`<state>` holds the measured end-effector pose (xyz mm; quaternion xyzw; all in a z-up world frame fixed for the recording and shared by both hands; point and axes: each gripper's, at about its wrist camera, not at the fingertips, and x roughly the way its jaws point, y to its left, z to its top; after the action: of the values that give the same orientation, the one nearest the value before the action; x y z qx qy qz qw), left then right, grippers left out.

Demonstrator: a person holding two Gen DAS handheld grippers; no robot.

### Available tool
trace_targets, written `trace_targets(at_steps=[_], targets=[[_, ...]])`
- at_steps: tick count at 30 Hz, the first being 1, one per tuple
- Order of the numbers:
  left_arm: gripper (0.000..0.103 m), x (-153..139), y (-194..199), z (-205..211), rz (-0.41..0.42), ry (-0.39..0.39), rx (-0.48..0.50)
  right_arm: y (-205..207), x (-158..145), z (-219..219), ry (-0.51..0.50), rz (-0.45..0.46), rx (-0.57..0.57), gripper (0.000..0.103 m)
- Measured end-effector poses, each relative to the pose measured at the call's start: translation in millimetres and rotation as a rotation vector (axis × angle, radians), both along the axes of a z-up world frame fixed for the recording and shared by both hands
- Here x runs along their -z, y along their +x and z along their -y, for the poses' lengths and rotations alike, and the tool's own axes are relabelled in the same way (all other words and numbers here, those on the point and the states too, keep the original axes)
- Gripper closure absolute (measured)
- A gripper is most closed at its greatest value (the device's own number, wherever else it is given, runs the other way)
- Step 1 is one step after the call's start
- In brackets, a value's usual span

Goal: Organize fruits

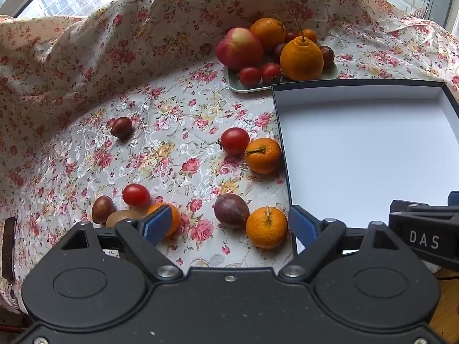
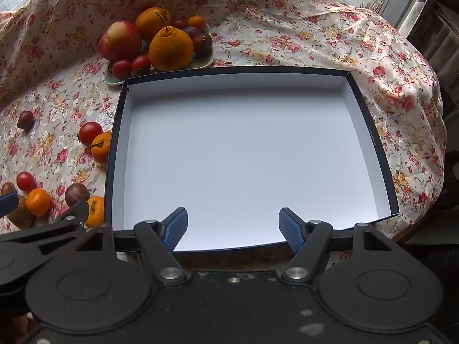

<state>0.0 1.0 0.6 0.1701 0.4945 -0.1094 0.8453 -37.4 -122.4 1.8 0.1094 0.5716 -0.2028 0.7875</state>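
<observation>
While both sets of jaws stand spread and empty, the left gripper hangs over the mandarin beside the box; it should straddle the fruit squarely and close gently.

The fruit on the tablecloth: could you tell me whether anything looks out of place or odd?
Yes: about eight small fruits lie loose on the floral tablecloth left of the box, among them a mandarin, a red tomato and a dark plum. The box is bare inside, while the plate behind is piled high. Nothing looks spilled or damaged.
</observation>
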Motion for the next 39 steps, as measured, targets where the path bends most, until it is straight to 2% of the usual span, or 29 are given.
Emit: trace_targets(at_steps=[39], targets=[[0.015, 3.2, 1.1, -3.4, -0.03, -0.011, -0.014, 0.3, 1.8, -1.0, 0.003, -0.006, 0.001, 0.03]])
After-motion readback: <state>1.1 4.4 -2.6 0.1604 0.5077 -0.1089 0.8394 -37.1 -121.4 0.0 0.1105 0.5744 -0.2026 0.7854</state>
